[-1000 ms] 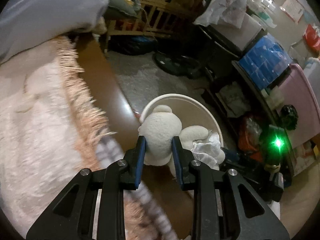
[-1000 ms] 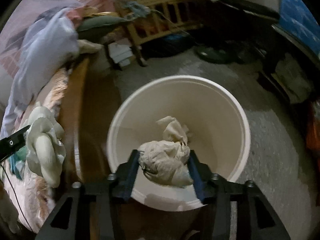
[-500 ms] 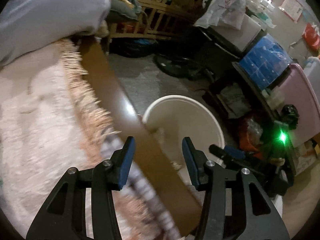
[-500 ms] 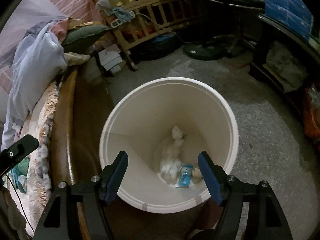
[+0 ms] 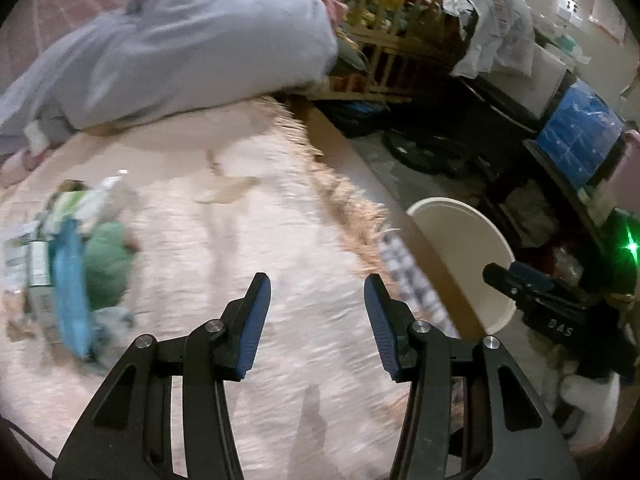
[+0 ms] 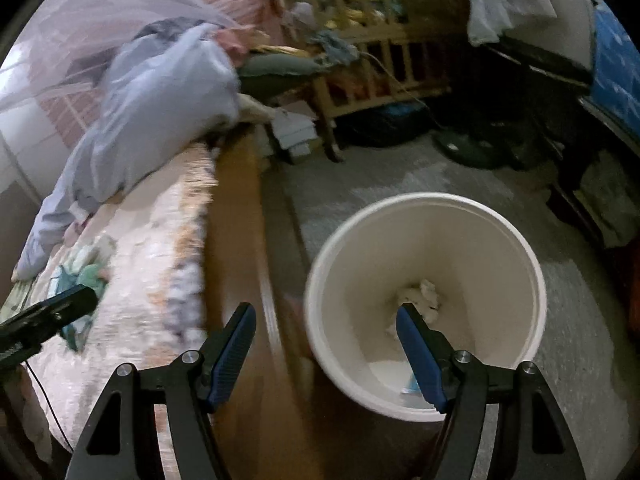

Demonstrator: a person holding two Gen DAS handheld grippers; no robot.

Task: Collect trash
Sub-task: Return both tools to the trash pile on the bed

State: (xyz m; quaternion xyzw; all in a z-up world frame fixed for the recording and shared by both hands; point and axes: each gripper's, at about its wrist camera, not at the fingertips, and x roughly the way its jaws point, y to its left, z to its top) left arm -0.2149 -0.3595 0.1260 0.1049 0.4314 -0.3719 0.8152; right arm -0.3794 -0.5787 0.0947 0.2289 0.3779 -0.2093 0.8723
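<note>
The jaws of the left gripper (image 5: 317, 322) are seen spread apart with nothing between them, above the pale fringed blanket (image 5: 248, 248) on the bed. The jaws of the right gripper (image 6: 325, 354) are spread wider, also with nothing held; one blue pad stands over the wooden bed edge (image 6: 236, 216), the other over the mouth of the white bucket (image 6: 516, 248).

At the bottom of the bucket a crumpled white wad (image 6: 420, 300) is seen, with a small blue scrap (image 6: 410, 386) near it. The bucket stands on the grey floor (image 6: 360, 188), just beside the bed edge.

On the blanket, well to the left of the left gripper, a pile of trash (image 5: 68, 264) lies: a long blue piece, a green crumpled lump and what are probably paper packets, though blur hides the detail. In the right wrist view the same pile shows beyond the tip of the other gripper.

A light blue quilt (image 5: 180, 40) is heaped at the head of the bed. Beyond it a wooden crib (image 6: 376, 52) full of clutter is seen.
</note>
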